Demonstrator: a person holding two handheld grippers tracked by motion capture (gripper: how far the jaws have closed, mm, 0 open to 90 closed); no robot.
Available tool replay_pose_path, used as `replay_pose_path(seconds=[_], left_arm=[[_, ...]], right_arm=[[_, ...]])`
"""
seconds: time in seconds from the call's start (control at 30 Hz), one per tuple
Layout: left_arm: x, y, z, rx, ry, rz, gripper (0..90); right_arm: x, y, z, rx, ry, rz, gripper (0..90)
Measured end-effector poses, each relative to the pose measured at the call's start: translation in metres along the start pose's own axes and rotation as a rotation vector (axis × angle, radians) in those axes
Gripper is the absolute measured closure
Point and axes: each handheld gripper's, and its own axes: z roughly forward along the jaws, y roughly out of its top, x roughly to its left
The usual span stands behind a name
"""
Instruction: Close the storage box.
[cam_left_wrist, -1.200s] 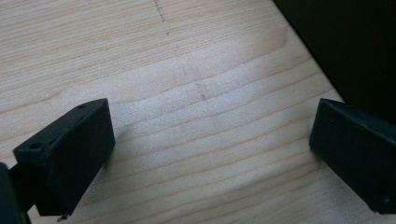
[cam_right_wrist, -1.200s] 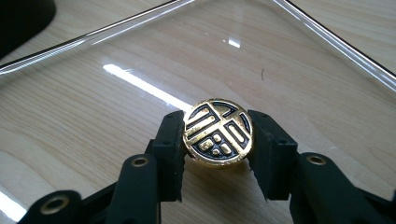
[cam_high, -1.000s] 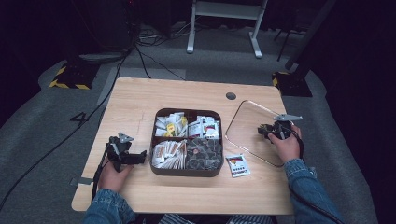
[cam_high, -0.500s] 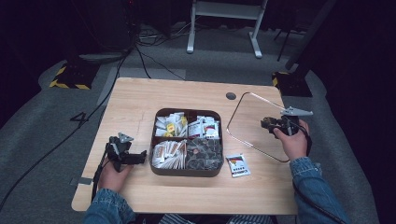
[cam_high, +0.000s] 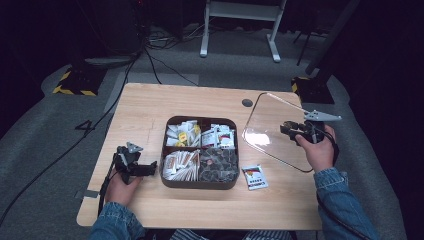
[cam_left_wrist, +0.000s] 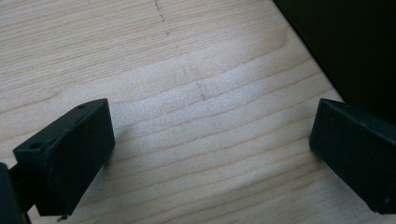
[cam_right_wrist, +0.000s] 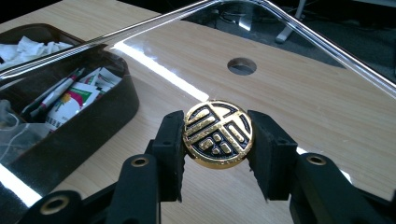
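Dark studio/lab: floor cables (cam_high: 150, 60), taped stand bases (cam_high: 75, 82)

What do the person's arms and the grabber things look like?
Both arms wear blue denim sleeves. Each hand holds a black gripper with two chunky, blocky jaws. The left gripper and the right gripper each carry a grey three-cornered plate on top, and a black cable trails from the left one. Small brass-coloured rivets sit in the right gripper's arms.

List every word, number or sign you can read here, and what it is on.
"4": taped mark on the floor, left of the table.
Gold ornamental sign, perhaps a stylised character, not readable as a word: knob of the clear lid.
Print on the loose packet: too small.
Print on the packets in the box: blurred.
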Motion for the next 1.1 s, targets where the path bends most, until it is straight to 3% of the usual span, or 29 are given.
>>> replay_pose_path(seconds=[0.47,0.67,1.1], left_arm=[[0.000,0.000,0.000,0.000,0.000,0.006,0.8],[0.000,0.000,0.000,0.000,-0.001,0.006,1.0],[-0.001,-0.001,-0.001,0.000,0.004,0.000,0.9]], right_arm=[[0.023,0.022,0.000,-0.019,0.059,-0.038,58.9],[0.041,0.039,0.009,-0.021,0.110,-0.065,58.9],[0.073,0.064,0.030,-0.010,0.164,-0.107,58.9]])
